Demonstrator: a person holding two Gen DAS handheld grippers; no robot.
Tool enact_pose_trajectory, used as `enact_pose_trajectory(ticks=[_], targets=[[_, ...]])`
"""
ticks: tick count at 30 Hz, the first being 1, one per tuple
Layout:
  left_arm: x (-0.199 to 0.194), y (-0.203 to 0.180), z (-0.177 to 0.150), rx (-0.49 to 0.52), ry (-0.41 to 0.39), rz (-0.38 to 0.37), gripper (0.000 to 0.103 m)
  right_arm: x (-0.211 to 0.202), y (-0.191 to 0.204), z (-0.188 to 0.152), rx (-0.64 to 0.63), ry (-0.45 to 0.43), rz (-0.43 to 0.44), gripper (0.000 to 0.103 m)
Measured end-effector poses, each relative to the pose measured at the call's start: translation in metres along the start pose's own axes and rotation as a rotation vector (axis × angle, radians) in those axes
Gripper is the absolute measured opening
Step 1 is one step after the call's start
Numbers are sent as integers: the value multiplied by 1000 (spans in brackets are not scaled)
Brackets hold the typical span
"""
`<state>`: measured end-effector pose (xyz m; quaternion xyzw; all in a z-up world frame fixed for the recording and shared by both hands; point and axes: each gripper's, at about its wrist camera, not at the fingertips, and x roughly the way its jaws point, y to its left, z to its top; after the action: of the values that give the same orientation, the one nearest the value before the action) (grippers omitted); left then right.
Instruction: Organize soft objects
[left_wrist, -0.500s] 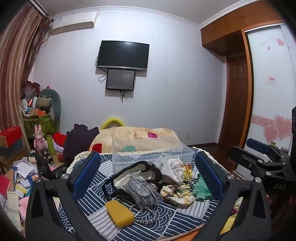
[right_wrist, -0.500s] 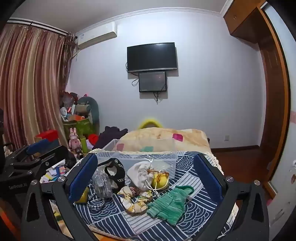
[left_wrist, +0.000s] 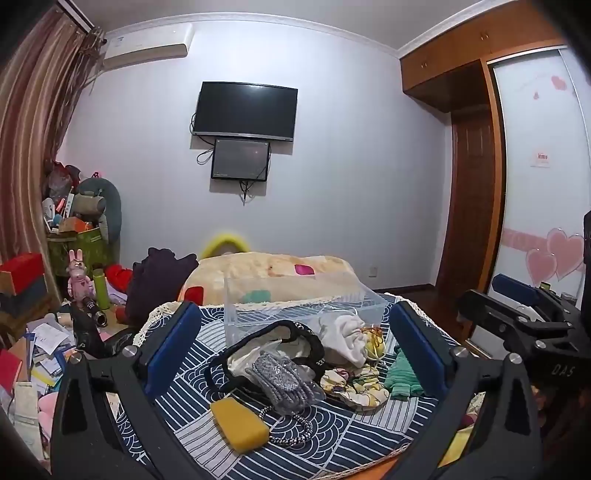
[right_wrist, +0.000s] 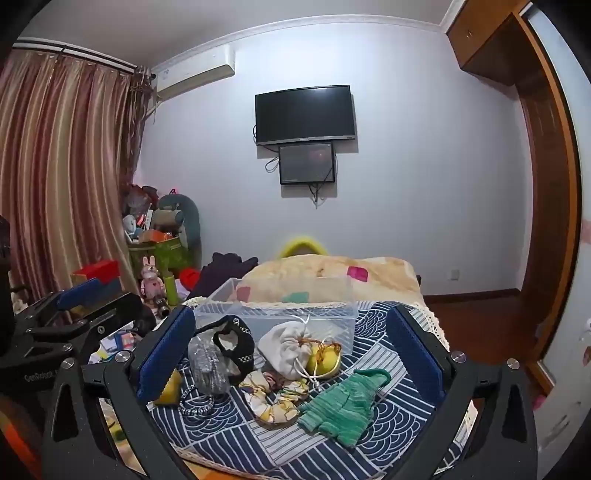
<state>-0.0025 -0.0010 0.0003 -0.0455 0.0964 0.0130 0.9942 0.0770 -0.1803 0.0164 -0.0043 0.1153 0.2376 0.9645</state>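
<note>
Nothing is gripped yet — both the left gripper (left_wrist: 295, 332) and right gripper (right_wrist: 291, 332) are held with jaws apart; 1 soft item, perhaps the green knit (right_wrist: 343, 410), must be approached next for the clear bin (right_wrist: 277, 314).

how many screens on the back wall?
2. The black TV hangs at the middle of the wall; a smaller dark monitor sits directly under it, cables dangling below. None look hidden.

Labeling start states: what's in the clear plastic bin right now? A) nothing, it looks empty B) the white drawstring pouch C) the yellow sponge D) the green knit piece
A: the clear plastic bin shows only see-through walls and floor, while the green knit piece, yellow sponge and white drawstring pouch all lie on the patterned cloth in front of it.
</note>
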Motion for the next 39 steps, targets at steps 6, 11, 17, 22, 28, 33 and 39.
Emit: enact_pose_trajectory(ticks=[6,11,17,22,28,33,39], targets=[[-2,0,0,-3,-8,3,103,-1,1,1,2,-3,3,103],[-3,-1,0,-1,-15,4,103,-4,2,3,2,-5,3,103],[-3,-1,0,-4,-17,3,103,-5,2,5,6,-10,6,103],[-7,0,2,-8,-21,5,103,-7,2,6,9,-11,7,103],[-6,1,2,-9,-20,3,103,-7,2,6,9,-12,7,103],[-7,1,1,-6,-24,4,103,-8,3,6,9,-13,8,103],[-8,1,1,-9,-23,0,103,-9,5,7,8,-17,12,103]])
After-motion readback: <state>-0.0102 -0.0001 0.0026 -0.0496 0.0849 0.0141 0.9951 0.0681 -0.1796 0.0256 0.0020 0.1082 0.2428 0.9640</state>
